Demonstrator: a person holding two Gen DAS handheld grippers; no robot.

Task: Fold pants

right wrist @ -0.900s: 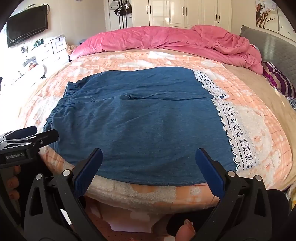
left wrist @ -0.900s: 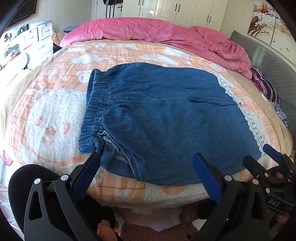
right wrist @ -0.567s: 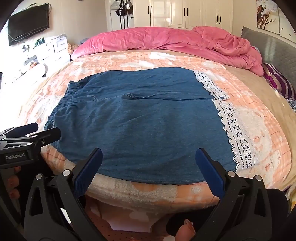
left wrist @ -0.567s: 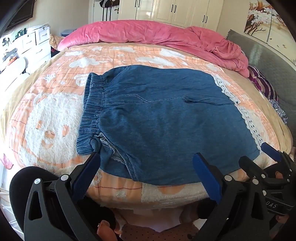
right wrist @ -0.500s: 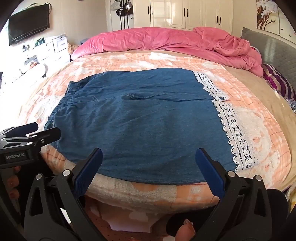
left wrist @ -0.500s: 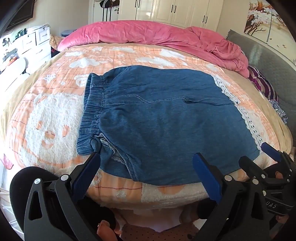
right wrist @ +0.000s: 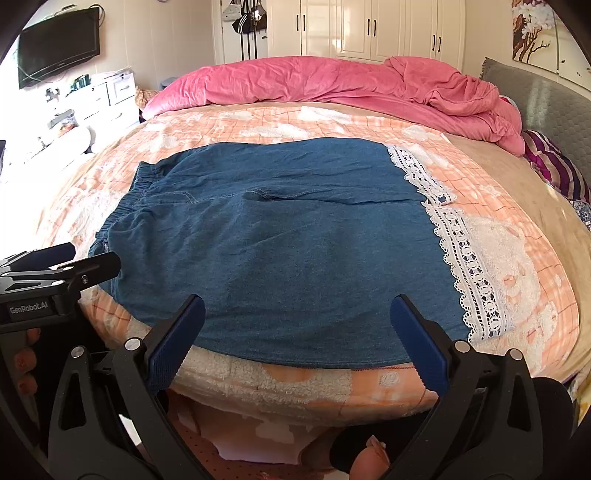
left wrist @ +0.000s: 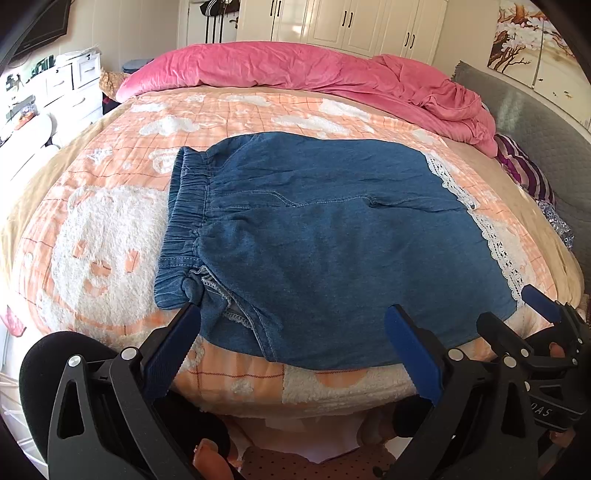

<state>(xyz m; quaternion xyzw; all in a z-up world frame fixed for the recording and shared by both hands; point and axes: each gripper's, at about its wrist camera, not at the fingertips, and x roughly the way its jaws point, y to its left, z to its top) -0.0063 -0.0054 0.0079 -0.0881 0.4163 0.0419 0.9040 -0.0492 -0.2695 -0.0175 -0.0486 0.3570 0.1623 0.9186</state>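
1. The pants are blue denim, soft and a bit wrinkly. They lie flat on the bed, close to its near edge.
2. The waistband is stretchy and bunched into little folds. It points to the left side.
3. The leg ends have white lace with small round holes. The lace points to the right side.
4. A stitched seam runs across the middle of the pants.
5. The bed cover is fluffy, peach and white, with thin orange lines making squares.
6. A crumpled pink blanket lies in a long heap at the far side of the bed. It is well apart from the pants.
7. The left gripper is spread wide. It has black arms and flat blue pads with ridges. It hangs by the near edge of the bed, near the waistband corner, and holds nothing.
8. The right gripper is spread wide too. It hangs by the near edge of the pants and holds nothing.
9. White cupboards stand behind the bed.
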